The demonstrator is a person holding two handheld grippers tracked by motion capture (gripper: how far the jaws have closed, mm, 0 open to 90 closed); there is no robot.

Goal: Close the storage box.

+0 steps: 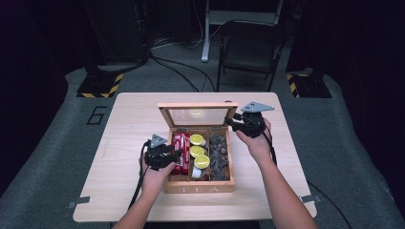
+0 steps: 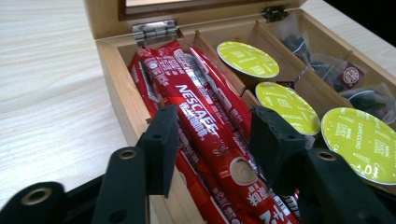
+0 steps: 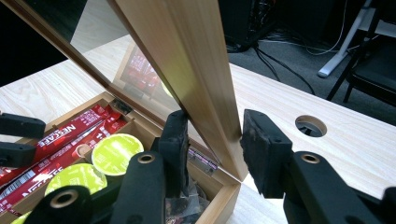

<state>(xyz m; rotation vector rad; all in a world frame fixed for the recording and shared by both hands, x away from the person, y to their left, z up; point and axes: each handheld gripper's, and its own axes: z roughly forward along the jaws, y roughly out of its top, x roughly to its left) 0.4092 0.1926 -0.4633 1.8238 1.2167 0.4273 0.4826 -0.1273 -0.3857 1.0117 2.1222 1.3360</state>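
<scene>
A wooden tea box [image 1: 199, 187] stands open on the table, its glass-paned lid [image 1: 198, 106] upright. Red Nescafé sticks [image 2: 205, 116] fill its left compartment. My left gripper [image 2: 215, 140] hangs just over them with its jaws apart: one jaw over the box's left wall, the other by the divider, the top stick between them untouched. In the high view the left gripper [image 1: 176, 160] is at the box's left side. My right gripper [image 3: 212, 135] is shut on the lid's [image 3: 196, 70] side frame, one pad on each face, at the box's back right corner [image 1: 231, 121].
Yellow-green capsules [image 1: 197, 140] sit in the middle compartment and dark tea bags [image 1: 218, 152] in the right one. The light wood table [image 1: 129, 124] has a cable hole [image 3: 310, 125] behind the box. A folding chair [image 1: 250, 47] stands beyond the table.
</scene>
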